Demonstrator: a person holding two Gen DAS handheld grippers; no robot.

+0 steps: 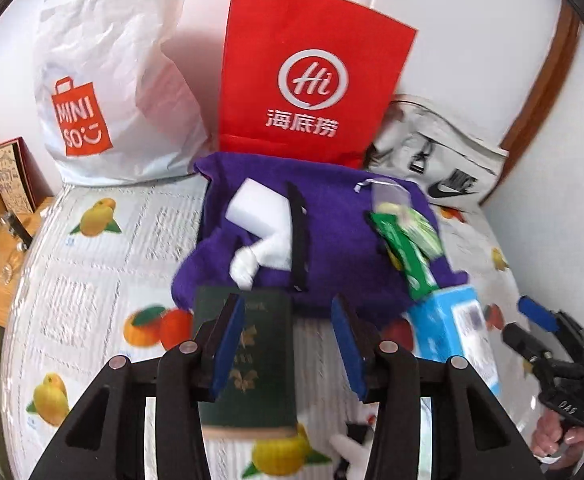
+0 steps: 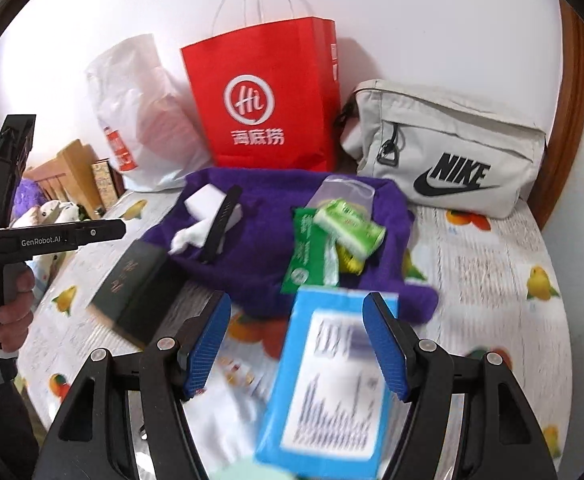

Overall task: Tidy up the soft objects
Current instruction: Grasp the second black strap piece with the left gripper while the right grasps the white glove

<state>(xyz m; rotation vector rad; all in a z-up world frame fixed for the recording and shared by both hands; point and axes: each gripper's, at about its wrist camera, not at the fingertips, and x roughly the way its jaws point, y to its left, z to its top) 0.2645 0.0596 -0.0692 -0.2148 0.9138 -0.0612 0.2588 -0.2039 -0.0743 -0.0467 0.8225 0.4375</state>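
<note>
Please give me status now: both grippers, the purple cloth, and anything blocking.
Left gripper jaws open, dark green booklet beneath. Right gripper jaws open over blue tissue pack. Purple fleece cloth spread out, cluttered with white sponge and green wipes packets.

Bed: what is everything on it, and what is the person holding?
Paper bag: one, red, against the wall.
Plastic bag: one, white, left of it.
Pouch: one, grey, right of it.
Cloth: one, purple, mid-bed.
Sponge: one, white, on the cloth.
Strap: one, black, across the sponge.
Wipes packet: one, green, on the cloth.
Booklet: one, dark green, left of the cloth.
Box: one, blue, at the cloth's near edge.
Sheet: one, white with fruit print, covering the bed.
Left gripper: one, black, jaws open, empty.
Right gripper: one, black, jaws open, empty.
</note>
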